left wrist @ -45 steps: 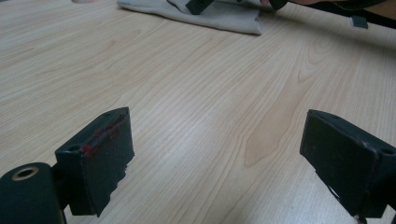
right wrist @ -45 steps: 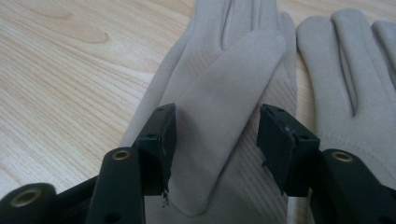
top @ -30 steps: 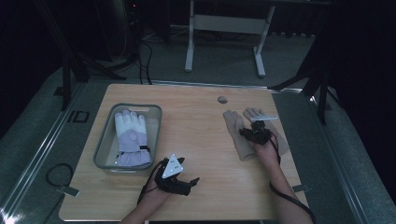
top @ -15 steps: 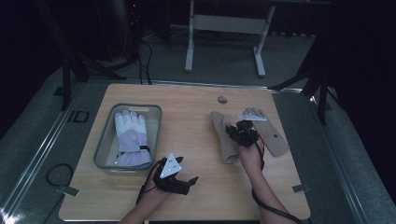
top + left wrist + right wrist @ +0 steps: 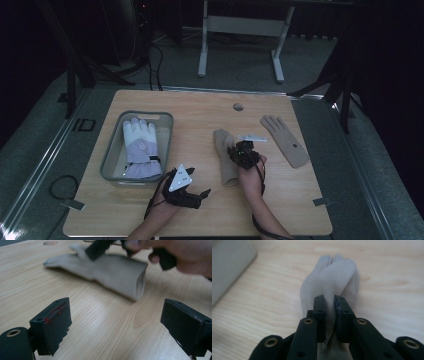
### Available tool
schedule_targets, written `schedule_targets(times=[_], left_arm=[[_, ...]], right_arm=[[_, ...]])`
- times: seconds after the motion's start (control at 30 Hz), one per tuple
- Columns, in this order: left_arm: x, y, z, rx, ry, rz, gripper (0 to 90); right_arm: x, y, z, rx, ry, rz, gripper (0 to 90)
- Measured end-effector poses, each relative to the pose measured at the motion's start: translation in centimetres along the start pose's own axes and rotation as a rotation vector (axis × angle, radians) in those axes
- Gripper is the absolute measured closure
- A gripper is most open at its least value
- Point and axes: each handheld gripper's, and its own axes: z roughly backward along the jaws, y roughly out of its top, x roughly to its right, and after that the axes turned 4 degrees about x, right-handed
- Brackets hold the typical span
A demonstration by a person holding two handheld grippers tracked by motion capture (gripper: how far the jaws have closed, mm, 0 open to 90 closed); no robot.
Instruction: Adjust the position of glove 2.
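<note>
The right gripper (image 5: 329, 305) is pinching the beige glove (image 5: 225, 156) mid-table and dragging it toward the bin (image 5: 111, 155) – best keeping that pinch tight and lifting it clear of the rim – while the left gripper (image 5: 120, 322) is sitting wide open near the front edge.

The high view is dim, only the bench (image 5: 200, 210) lit, its surroundings black. Both claw views are brighter; a hand (image 5: 175, 252) smears with motion blur.
</note>
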Motion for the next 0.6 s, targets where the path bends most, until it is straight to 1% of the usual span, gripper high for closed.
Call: schedule_targets(times=[0.03,0.1,0.17,0.2,0.23,0.3,0.37,0.47,0.5,0.53,0.57,0.6], left_arm=[[0.0,0.0,0.0,0.0,0.0,0.0,9.7],[-0.2,-0.1,0.0,0.002,-0.002,0.005,9.7],[-0.2,-0.1,0.0,0.0,0.002,0.004,9.7],[-0.2,-0.1,-0.1,0.0,0.002,0.003,9.7],[-0.2,-0.2,-0.1,0.0,0.001,0.005,9.6],[-0.2,-0.2,-0.2,-0.002,0.0,0.003,9.6],[-0.1,-0.2,-0.2,0.0,-0.003,-0.001,9.6],[-0.1,-0.2,-0.1,0.004,-0.005,-0.003,9.7],[-0.1,-0.2,-0.1,0.003,-0.005,-0.003,9.7],[-0.1,-0.2,-0.1,0.006,-0.004,-0.002,9.7],[-0.1,-0.2,-0.1,0.007,-0.005,-0.003,9.7],[-0.1,-0.2,-0.1,0.008,-0.006,-0.004,9.6]], right_arm=[[0.0,-0.3,-0.3,-0.009,0.001,-0.003,76.9],[-0.1,-0.9,-0.9,-0.033,0.012,-0.01,69.7],[-0.3,-1.5,-1.3,-0.046,0.009,0.015,65.7],[-0.3,-1.7,-1.4,-0.05,0.019,0.01,62.9],[-0.3,-1.8,-1.4,-0.048,0.024,0.001,62.7],[-0.5,-1.8,-1.3,-0.044,0.024,0.02,61.3],[-0.4,-1.7,-1.1,-0.037,0.033,0.007,61.0],[-0.2,-1.2,-0.5,-0.022,0.054,-0.02,56.6],[-0.2,-1.0,-0.3,-0.017,0.063,-0.025,56.6],[-0.1,-0.9,0.0,-0.012,0.069,-0.018,56.2],[0.0,-0.7,0.2,-0.004,0.073,0.002,56.0],[0.1,-0.6,0.4,0.007,0.078,0.032,57.6]])
